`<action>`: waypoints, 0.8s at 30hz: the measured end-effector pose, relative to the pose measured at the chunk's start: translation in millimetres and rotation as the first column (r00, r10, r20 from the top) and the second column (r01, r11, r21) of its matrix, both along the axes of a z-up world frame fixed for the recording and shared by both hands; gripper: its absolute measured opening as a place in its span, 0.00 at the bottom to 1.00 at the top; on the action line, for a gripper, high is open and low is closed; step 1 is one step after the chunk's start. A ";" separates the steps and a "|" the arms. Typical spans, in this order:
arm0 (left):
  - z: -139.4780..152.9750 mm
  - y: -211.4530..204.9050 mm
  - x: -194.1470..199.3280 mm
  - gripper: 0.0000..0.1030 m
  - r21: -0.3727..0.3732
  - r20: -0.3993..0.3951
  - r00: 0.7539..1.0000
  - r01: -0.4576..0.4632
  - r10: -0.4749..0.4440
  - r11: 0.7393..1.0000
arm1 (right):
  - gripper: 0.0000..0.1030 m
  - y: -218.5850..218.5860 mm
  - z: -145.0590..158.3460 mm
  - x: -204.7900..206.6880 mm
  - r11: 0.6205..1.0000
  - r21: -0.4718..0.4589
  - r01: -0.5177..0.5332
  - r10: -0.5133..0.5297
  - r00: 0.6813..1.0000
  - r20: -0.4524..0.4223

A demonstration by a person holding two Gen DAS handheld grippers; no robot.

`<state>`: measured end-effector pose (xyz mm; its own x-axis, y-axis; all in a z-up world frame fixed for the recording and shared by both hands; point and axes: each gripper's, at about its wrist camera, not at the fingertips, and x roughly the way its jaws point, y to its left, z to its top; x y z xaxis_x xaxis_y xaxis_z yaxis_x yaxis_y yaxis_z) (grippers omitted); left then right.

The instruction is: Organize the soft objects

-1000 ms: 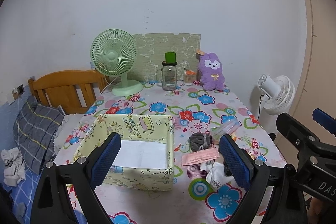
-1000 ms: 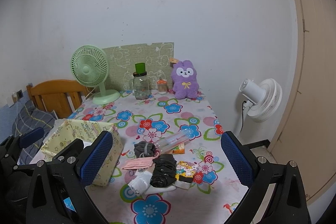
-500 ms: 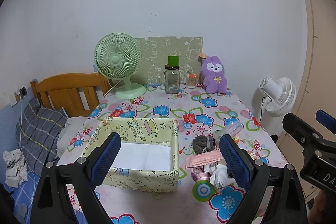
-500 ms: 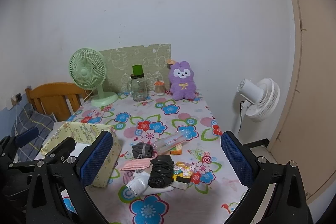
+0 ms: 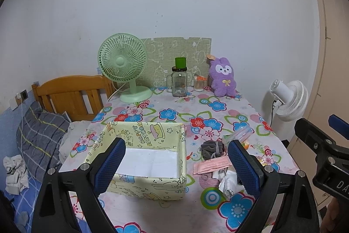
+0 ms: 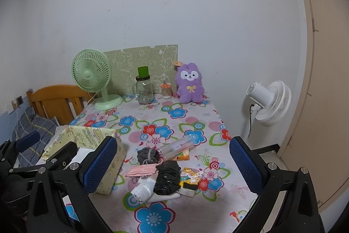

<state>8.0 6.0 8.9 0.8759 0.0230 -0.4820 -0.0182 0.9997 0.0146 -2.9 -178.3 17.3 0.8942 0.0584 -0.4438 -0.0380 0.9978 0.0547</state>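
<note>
A yellow patterned fabric box [image 5: 150, 156] stands open with a white bottom on the flowered table; it also shows in the right wrist view [image 6: 87, 145]. To its right lies a pile of soft things: a grey pouch [image 6: 148, 155], a pink mask [image 6: 142, 170], a black bundle [image 6: 166, 177], a white wad [image 6: 141, 188] and a cartoon tissue pack [image 6: 190, 178]. A purple plush rabbit [image 6: 189, 83] sits at the back. My left gripper [image 5: 176, 167] is open above the box's near side. My right gripper [image 6: 172, 167] is open above the pile. Both are empty.
A green desk fan [image 5: 125, 69], a glass jar with a green lid [image 5: 180, 80] and a small orange-topped jar [image 5: 199, 83] stand at the back. A clear plastic tube pack [image 6: 176, 145] lies mid-table. A white floor fan [image 6: 270, 102] is right, a wooden bed head [image 5: 69, 95] left.
Both grippers have drawn back and risen slightly, so the table looks farther away. Nothing on the table has moved. Both grippers stay open.
</note>
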 end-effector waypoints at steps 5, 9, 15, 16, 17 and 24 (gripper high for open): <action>-1.9 -1.1 2.2 0.90 0.002 0.000 1.000 0.002 -0.002 1.000 | 1.00 0.3 -0.7 1.3 1.000 0.000 0.000 0.000 1.000 -0.005; -5.9 -4.4 5.7 0.89 0.009 -0.007 1.000 0.002 -0.002 1.000 | 1.00 0.6 -1.6 2.1 1.000 0.001 -0.002 0.002 1.000 -0.007; -12.6 -10.5 11.5 0.88 0.007 -0.025 1.000 0.006 -0.006 1.000 | 1.00 -1.3 -6.2 7.7 1.000 -0.002 -0.008 0.008 1.000 -0.017; -13.6 -11.3 11.7 0.88 0.005 -0.025 1.000 0.008 -0.007 1.000 | 1.00 -1.7 -7.3 8.8 1.000 -0.005 -0.008 0.008 1.000 -0.017; -14.8 -12.5 12.4 0.88 0.003 -0.022 1.000 0.011 -0.011 1.000 | 1.00 -2.1 -8.4 10.3 1.000 -0.010 -0.006 0.006 1.000 -0.018; -25.5 -26.2 19.4 0.87 -0.006 -0.047 0.998 0.043 -0.043 0.999 | 0.96 -8.6 -21.6 22.9 1.000 -0.014 -0.013 0.013 0.999 -0.038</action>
<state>27.4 -20.2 -16.6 0.8523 -0.0168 -0.5228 0.0257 0.9996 0.0098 20.1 -187.0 -4.3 0.8761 0.0634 -0.4779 -0.0490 0.9979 0.0425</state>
